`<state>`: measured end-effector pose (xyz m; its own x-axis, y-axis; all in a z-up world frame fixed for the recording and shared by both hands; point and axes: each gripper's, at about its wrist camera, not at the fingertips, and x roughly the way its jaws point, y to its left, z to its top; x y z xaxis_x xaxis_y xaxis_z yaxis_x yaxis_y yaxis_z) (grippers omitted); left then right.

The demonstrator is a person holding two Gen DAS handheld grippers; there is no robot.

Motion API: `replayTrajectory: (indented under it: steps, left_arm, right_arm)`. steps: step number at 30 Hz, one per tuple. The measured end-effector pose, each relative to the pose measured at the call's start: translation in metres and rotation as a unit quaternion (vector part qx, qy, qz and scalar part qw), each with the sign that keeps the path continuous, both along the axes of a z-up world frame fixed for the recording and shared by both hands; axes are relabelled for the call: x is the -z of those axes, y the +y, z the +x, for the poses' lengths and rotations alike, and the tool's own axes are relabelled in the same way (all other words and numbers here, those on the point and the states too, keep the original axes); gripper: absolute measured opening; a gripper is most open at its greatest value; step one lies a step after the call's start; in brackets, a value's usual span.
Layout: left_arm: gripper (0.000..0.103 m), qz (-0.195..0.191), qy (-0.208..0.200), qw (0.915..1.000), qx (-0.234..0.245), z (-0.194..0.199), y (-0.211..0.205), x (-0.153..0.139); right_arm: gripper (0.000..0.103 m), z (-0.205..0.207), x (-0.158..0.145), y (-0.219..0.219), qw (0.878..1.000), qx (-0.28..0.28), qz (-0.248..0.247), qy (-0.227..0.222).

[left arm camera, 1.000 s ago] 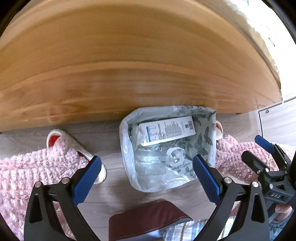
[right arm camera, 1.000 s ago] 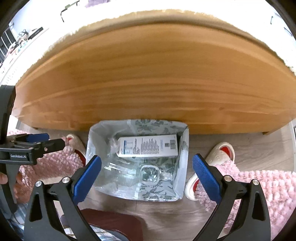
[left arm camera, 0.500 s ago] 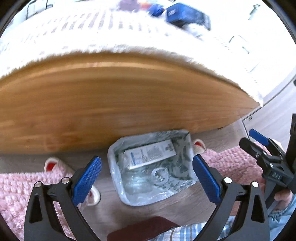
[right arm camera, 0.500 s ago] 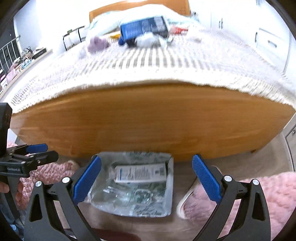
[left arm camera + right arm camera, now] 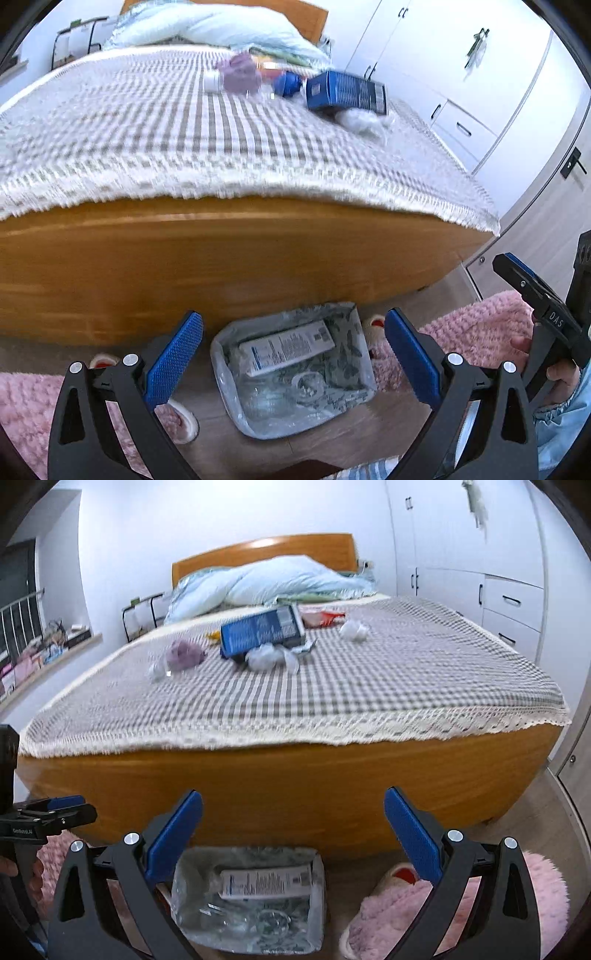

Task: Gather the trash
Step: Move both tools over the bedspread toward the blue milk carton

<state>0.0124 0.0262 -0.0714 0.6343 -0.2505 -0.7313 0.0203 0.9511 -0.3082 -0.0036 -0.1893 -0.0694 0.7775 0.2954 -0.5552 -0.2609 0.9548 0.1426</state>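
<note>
Both tools empty, jaws spread wide. Left tool (image 5: 293, 354) and right tool (image 5: 293, 836) both hang above the floor at the foot of the bed (image 5: 288, 786), pointing toward it; nothing between the blue pads (image 5: 173, 363).

Trash bin (image 5: 364, 369): lined with a clear bag, patterned inside, sits on the floor right against the wooden footboard. In the left wrist view it's framed between the left tool's fingers; in the right wrist view it's low and left of centre (image 5: 319, 882). Already inside: a white box with printed text and barcode (image 5: 288, 347), lying flat, plus clear plastic items below it, shapes hard to separate.

Trash on the bed, on the checked cover (image 5: 369, 686):
- blue carton (image 5: 262, 633), lying on its side, mid-bed
- crumpled white wad (image 5: 271, 659) just in front of the carton, touching or nearly
- second white wad (image 5: 354, 630) to the right, apart from the carton
- purple crumpled lump (image 5: 184, 653) to the left
- small whitish piece (image 5: 157, 670) near the purple lump, blurred
- red/orange bits behind the carton, too blurred to identify

Light blue duvet (image 5: 266, 583) is bunched at the headboard end.

Floor: pink fuzzy slipper (image 5: 388, 912) right of the bin, pink rug (image 5: 476, 332) under it. Bed surface is motion-blurred in both views.
</note>
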Motion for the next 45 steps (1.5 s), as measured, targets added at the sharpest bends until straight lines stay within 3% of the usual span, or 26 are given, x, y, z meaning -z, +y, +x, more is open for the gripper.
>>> replayTrajectory:
  steps: [3, 8, 12, 17, 28, 33, 45]
  left_arm:
    - [0.096, 0.005, -0.032, 0.9995, 0.007, -0.003, -0.002, -0.014]
    - [0.096, 0.019, -0.081, 0.9965, 0.007, -0.009, -0.004, -0.039]
    - [0.096, 0.039, -0.104, 0.9938, -0.002, -0.007, -0.002, -0.053]
    - [0.096, 0.051, -0.118, 0.9916, -0.017, -0.002, 0.000, -0.059]
    - [0.096, 0.067, -0.153, 0.9860, 0.000, 0.012, -0.015, -0.075]
    - [0.096, 0.023, -0.146, 0.9890, -0.010, 0.027, -0.002, -0.073]
    - [0.096, 0.013, -0.178, 0.9832, -0.040, 0.081, 0.012, -0.082]
  right_arm:
    - [0.095, -0.002, -0.007, -0.001, 1.000, 0.009, 0.002, -0.019]
    - [0.095, -0.008, -0.035, -0.009, 0.993, 0.046, -0.026, -0.109]
    - [0.095, -0.004, -0.044, -0.013, 0.985, 0.066, -0.035, -0.155]
    - [0.095, 0.009, -0.035, -0.011, 0.985, 0.080, -0.037, -0.148]
    - [0.095, 0.020, -0.030, -0.002, 0.989, 0.059, -0.035, -0.134]
    - [0.095, 0.028, -0.029, 0.010, 0.987, 0.042, -0.049, -0.147]
    - [0.095, 0.071, -0.027, 0.026, 0.990, 0.027, -0.040, -0.133]
